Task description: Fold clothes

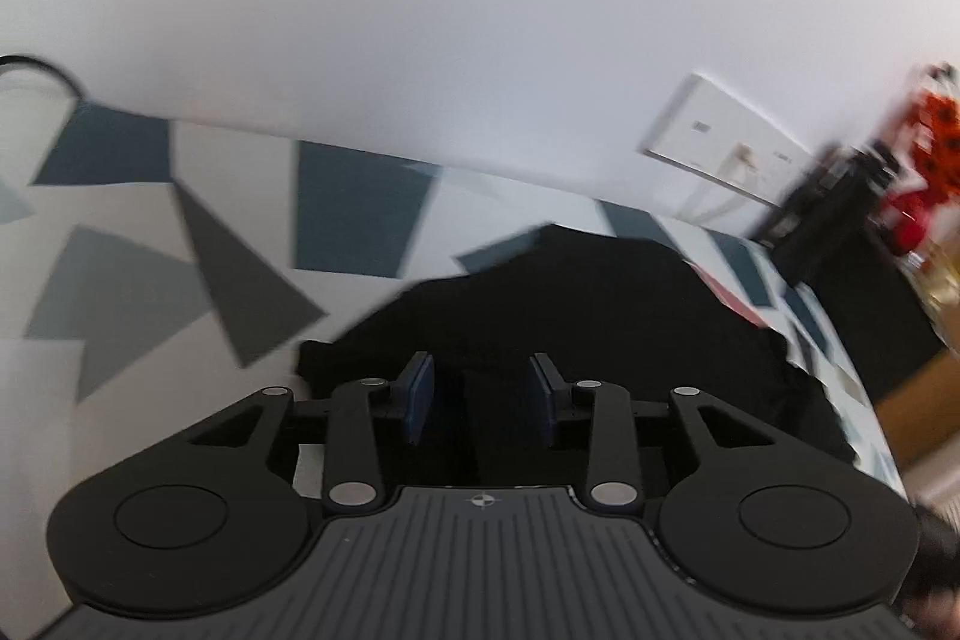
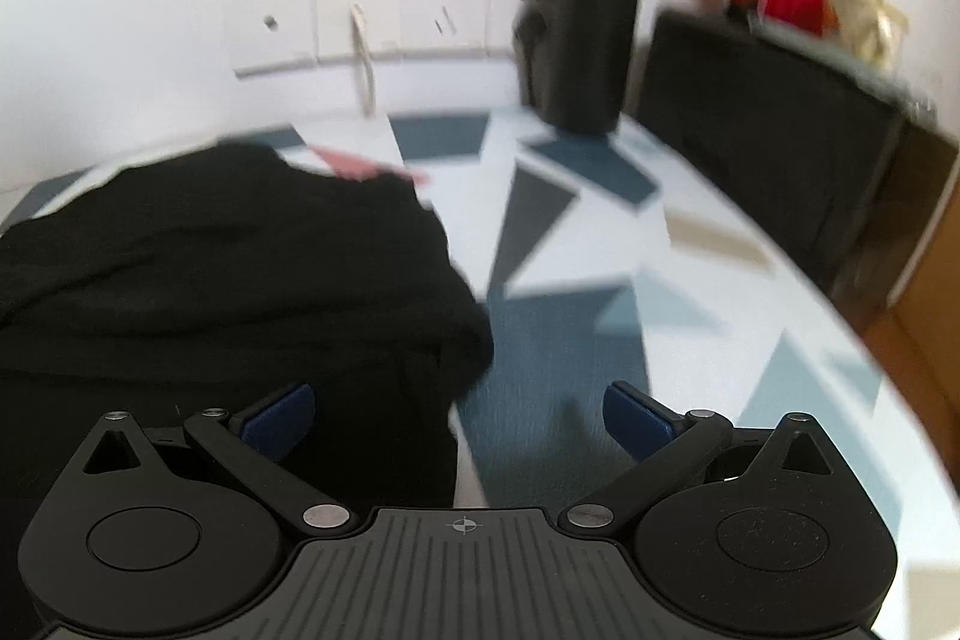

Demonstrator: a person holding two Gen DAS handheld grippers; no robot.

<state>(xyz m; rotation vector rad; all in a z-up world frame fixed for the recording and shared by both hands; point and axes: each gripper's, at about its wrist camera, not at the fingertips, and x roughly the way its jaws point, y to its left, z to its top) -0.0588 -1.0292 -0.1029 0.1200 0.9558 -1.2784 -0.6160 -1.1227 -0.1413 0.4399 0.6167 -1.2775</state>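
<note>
Right wrist view: right gripper (image 2: 459, 415) fingers wide apart, empty, beside black garment (image 2: 228, 268) bunched on worktop (image 2: 570, 340); left gripper (image 1: 480, 394) partly open over it, gripping nothing; bottle (image 2: 591, 16) beyond risks toppling.

Both wrist views low over garment (image 1: 570, 304)
</note>
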